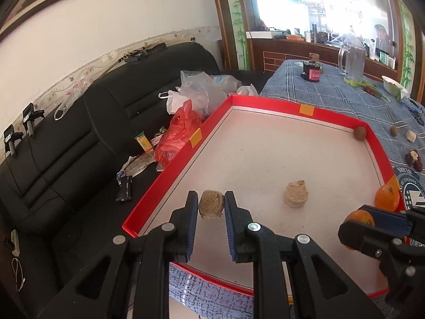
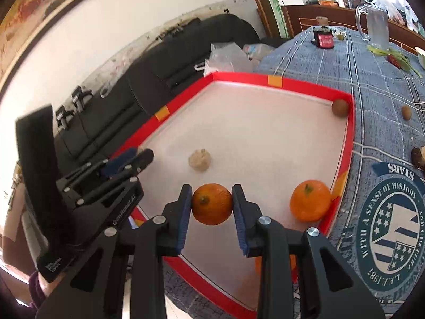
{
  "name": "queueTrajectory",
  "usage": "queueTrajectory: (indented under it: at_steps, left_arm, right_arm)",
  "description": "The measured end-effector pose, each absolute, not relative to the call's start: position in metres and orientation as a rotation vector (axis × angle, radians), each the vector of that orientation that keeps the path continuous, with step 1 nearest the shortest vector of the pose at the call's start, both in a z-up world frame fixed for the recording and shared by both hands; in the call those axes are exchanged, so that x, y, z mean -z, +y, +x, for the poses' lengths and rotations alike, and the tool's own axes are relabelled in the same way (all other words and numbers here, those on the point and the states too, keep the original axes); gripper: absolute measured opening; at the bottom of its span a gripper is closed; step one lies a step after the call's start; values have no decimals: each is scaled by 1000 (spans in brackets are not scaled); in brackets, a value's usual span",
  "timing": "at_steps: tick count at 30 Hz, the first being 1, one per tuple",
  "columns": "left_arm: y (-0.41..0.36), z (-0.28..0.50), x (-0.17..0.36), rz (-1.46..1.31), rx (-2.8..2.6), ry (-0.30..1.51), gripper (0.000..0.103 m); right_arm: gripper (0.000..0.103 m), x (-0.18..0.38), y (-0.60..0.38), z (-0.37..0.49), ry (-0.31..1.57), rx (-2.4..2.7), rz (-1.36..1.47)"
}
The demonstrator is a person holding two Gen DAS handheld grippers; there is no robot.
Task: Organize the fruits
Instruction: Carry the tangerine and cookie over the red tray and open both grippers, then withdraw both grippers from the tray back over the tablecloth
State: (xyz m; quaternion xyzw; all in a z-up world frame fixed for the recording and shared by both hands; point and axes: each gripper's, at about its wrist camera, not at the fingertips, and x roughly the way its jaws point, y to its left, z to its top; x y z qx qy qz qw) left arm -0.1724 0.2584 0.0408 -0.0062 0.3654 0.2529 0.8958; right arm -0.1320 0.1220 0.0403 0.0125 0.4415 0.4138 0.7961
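A red-walled tray [image 1: 212, 122] with a white floor lies on the blue tablecloth. My left gripper [image 1: 211, 204] is shut on a tan, rough lump of fruit [image 1: 211, 203], held over the tray's near left part. A second tan lump [image 1: 295, 193] lies on the tray floor. My right gripper [image 2: 212, 204] is shut on an orange [image 2: 212, 204] over the tray's near edge. Another orange [image 2: 309, 200] sits in the tray's near right corner. A brown kiwi [image 2: 340, 108] lies in the far right corner.
On the cloth right of the tray lie another kiwi [image 2: 406, 112] and dark dates [image 1: 413, 159]. Farther back stand a dark jar [image 2: 324, 38], a glass pitcher [image 2: 373, 25] and greens. A black sofa [image 1: 66, 143] with plastic bags [image 1: 183, 125] is left of the tray.
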Motion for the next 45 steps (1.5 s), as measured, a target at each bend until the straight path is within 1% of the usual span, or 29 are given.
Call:
queueTrajectory:
  at_steps: [13,14,15,18,21,22,24,27,29,37,45]
  left_arm:
    - [263,-171,-34,11,-562,789,20]
    - [263,-171,-35,16,-572,790,23]
    - [262,-172,-36,18,-580,786,30]
    - [259,-176,-44,35,-606,760,43]
    - [254,-181,-55,55,-624,723,50]
    - [252,-182,-59,61,-628,710,52]
    - [246,-186,-69,76,-638,675,62]
    - [234,-193,-87,98,-640,617,64]
    - [227,-196,-97,109,-636,586,69]
    - [189,-205,-135,160,-599,474,72]
    - [157,-199,-149,215,-562,435,72]
  right_arm:
    - [33,-35,133,-135,937,-847,-58]
    - [33,-36,133,-135,938,-844,-61]
    - [33,-35,132,-135,941,-845,-63]
    - [35,-39,125,-135,938,-858,-39]
    - [50,-47,115,-135,905,-872,0]
    - [51,-50,111,-136,889,-872,12]
    - [51,-58,101,-136,859,-873,33]
    - [51,-67,84,-134,822,-856,68]
    - [51,-70,72,-132,807,-841,90]
    - [51,-83,17,-116,762,-764,194]
    - [51,-91,-32,-108,727,-714,267]
